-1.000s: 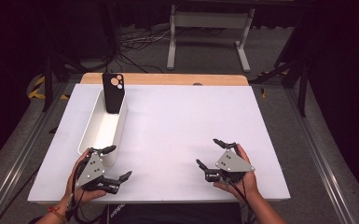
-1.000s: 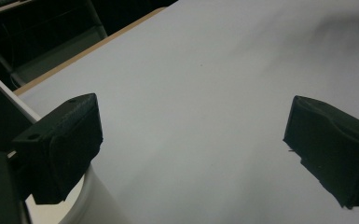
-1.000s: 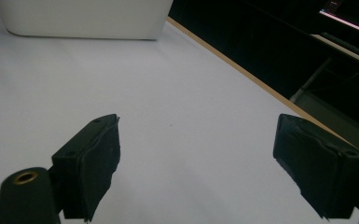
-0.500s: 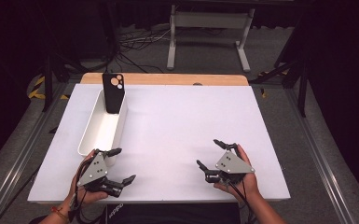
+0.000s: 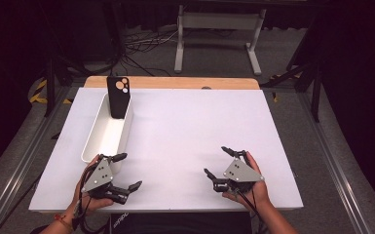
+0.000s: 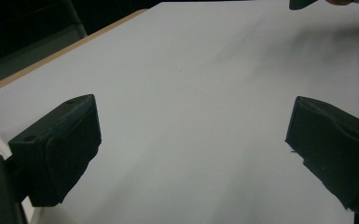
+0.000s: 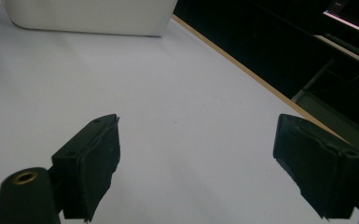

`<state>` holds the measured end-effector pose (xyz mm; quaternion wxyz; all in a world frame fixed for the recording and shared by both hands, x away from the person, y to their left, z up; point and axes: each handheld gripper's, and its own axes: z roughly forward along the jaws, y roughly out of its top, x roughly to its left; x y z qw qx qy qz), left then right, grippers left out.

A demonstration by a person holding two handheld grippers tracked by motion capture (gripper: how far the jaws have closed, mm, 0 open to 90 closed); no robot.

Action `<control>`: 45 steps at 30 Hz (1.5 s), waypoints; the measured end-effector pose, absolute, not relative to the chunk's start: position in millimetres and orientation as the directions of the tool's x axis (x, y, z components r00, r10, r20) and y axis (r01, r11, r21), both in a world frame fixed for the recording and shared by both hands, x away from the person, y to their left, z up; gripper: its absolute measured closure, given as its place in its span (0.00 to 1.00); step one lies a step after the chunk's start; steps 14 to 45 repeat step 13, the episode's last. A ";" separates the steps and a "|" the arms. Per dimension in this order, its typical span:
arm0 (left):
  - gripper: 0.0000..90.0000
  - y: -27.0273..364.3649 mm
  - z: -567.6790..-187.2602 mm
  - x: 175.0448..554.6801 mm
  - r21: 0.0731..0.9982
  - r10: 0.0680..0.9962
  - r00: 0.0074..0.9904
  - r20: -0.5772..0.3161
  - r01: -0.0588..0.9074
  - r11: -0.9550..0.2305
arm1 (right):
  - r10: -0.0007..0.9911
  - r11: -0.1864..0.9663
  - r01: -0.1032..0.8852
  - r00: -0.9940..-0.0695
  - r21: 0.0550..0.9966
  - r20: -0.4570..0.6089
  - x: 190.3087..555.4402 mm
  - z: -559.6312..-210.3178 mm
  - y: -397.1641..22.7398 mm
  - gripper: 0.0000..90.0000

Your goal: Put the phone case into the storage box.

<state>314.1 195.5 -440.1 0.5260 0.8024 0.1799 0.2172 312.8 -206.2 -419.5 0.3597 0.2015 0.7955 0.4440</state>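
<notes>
My left gripper rests low over the near left of the white table, just past the near end of a long white bin. It is open, with bare tabletop between its jaws. At the near right, my right gripper is open too, holding nothing. A black phone case stands upright at the bin's far end, leaning on its wall. The bin lies beyond the right gripper's jaws.
A wooden strip runs along the table's far edge. Behind it stand a metal stand and floor cables. The tip of the other gripper peeks in at the top of the left gripper view.
The left gripper has crept slightly to the right near the bin's end. The right gripper, the bin and the case have stayed put.
</notes>
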 end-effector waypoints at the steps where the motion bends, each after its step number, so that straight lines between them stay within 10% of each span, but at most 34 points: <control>1: 0.04 195.3 -440.0 314.2 0.921 0.517 0.841 0.161 0.060 -0.384 | 0.640 0.524 0.001 -0.660 0.851 -0.393 312.8 -419.5 -206.2 0.17; 45: 0.05 190.5 -439.1 314.0 0.916 0.535 0.830 0.159 0.078 -0.394 | 0.620 0.541 0.005 -0.678 0.841 -0.395 313.8 -422.9 -205.2 0.17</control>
